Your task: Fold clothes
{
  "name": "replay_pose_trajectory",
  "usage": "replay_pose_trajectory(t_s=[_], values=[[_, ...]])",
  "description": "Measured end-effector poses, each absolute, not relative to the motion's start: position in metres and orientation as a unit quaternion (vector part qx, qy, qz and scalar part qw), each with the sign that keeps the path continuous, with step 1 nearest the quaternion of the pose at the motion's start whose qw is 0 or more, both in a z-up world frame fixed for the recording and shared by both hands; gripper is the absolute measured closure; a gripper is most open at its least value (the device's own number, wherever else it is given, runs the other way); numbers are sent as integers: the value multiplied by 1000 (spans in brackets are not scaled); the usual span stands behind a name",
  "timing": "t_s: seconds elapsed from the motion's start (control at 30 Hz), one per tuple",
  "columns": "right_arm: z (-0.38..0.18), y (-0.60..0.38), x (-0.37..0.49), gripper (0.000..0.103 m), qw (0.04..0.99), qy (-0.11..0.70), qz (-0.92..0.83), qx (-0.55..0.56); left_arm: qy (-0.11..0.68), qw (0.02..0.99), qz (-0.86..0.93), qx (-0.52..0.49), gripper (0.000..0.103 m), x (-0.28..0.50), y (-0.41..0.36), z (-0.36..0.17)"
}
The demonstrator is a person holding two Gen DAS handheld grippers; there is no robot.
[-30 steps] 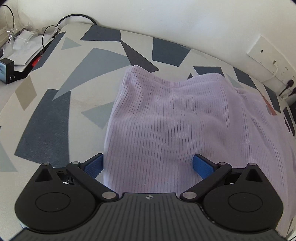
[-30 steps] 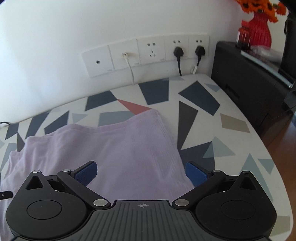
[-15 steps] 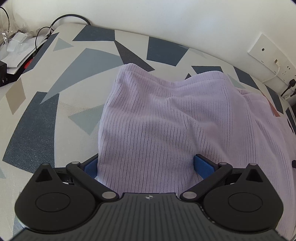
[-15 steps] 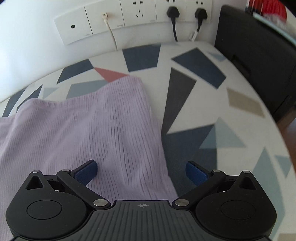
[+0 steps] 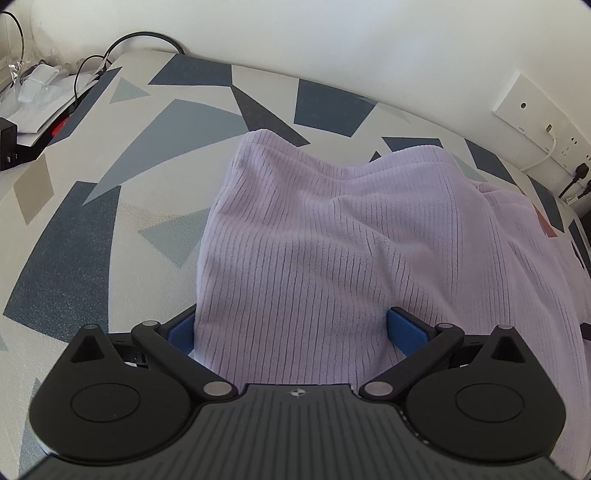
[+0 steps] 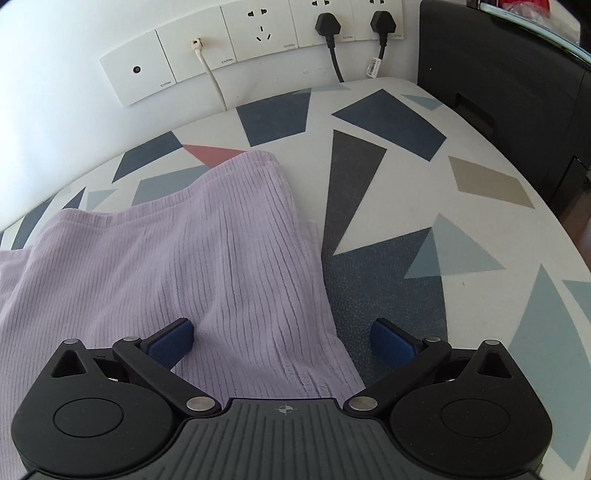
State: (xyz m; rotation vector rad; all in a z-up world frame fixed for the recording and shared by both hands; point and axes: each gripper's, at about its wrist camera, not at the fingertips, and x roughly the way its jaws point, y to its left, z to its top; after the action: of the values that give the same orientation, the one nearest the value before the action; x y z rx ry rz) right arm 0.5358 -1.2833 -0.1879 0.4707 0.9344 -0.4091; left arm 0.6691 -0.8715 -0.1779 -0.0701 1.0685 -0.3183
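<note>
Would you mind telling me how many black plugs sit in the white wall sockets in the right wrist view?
2: one black plug in the socket right of the empty one, the other black plug in the rightmost visible socket. Beyond the black cabinet, more may be hidden.

The ribbed lilac knit garment [image 5: 332, 251] is cut off by the right edge of the left wrist view and by the left edge of the right wrist view. Its near hem is hidden behind both gripper bodies. The left gripper's blue left fingertip pad [image 5: 181, 334] is partly covered by fabric.
</note>
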Motion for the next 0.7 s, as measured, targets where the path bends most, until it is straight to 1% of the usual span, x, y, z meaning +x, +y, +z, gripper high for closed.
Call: replay_pose_trajectory(t_s=[0.7], values=[[-187, -1281, 533, 1, 848, 435, -197, 231, 514, 843, -154, -40, 0, 670, -868, -177]])
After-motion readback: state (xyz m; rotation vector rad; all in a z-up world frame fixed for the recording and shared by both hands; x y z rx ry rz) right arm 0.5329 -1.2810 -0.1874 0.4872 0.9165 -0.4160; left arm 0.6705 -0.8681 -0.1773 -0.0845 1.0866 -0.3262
